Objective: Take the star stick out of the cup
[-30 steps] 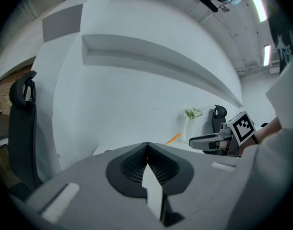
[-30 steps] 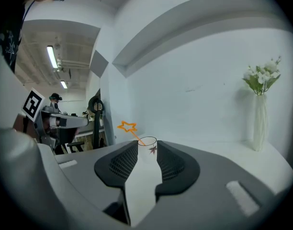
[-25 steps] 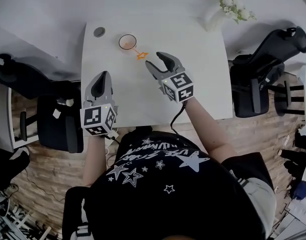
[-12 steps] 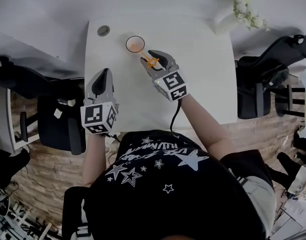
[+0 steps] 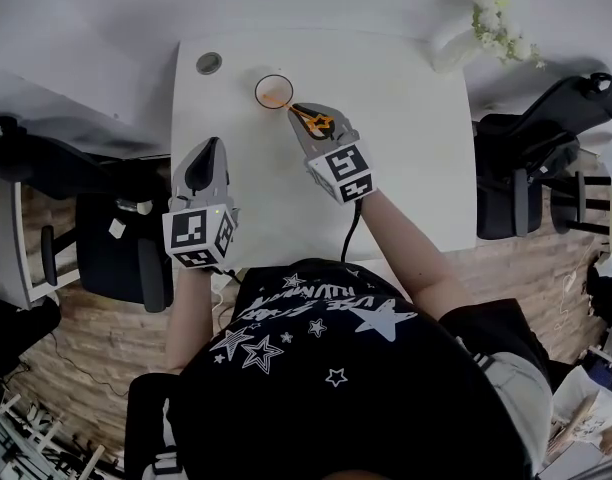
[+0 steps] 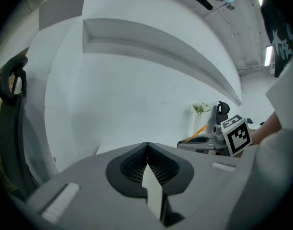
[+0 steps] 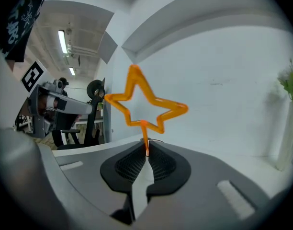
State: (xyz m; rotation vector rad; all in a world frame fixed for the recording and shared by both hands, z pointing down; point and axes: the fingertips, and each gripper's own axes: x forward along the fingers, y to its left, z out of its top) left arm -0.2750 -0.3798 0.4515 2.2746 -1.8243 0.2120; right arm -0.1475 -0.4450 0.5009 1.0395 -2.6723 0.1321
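Note:
A clear cup with orange in its bottom stands near the far edge of the white table. The orange star stick leans out of it toward my right gripper. That gripper's jaws have just been closing and now pinch the thin stem just under the star, which stands above the right gripper. My left gripper hovers over the table's left side, shut and empty. In the left gripper view the left gripper has its pads together.
A grey round grommet sits in the table left of the cup. A white vase with flowers stands at the far right corner. Black office chairs flank the table at left and right.
My right gripper moved up to the cup and closed from wide open onto the star stick. The left gripper shifted slightly forward.

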